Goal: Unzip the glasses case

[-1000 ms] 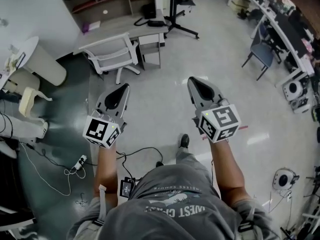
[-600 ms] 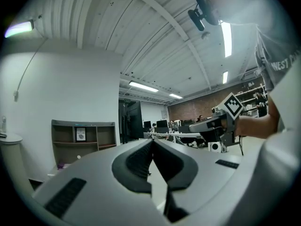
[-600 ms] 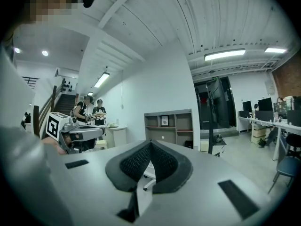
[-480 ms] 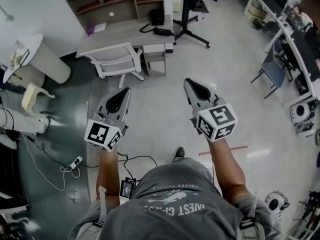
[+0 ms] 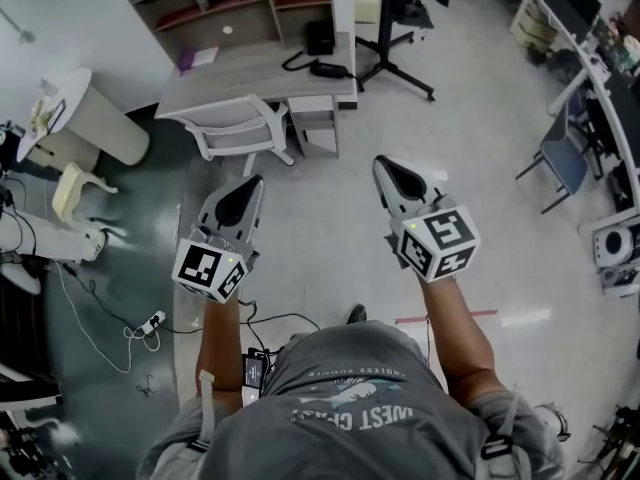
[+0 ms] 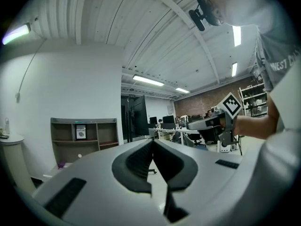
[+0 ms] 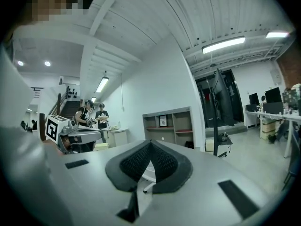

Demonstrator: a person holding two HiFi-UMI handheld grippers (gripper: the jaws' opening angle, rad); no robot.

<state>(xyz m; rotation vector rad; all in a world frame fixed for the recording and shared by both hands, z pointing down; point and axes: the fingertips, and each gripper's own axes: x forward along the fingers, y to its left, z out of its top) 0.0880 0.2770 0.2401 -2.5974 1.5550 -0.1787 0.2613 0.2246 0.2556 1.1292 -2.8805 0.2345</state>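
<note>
Both hand-held tools are carried out in front of the person at waist height, side by side and well apart, noses level and aimed toward twelve o'clock; the left gripper [image 5: 248, 183] has its jaws pressed together on nothing, and the right gripper [image 5: 386, 165] is closed the same way, also with nothing between its pads. The glasses case is nowhere in sight; no view shows it, so which way it lies and how its long axis runs cannot be told from here. The only likely surface ahead is the grey desk [image 5: 250, 73] at about eleven to twelve o'clock, beyond the white chair [image 5: 235, 128]; on it sit a dark corded item [image 5: 322, 68] and a small purple thing [image 5: 187, 58], neither of which I could call a case. If the case does sit there, I'd judge the left gripper the nearer of the two, since the desk lies more on its side; the unzipping itself has not begun, and the person stands on open floor [image 5: 330, 218], well short of the desk.
</note>
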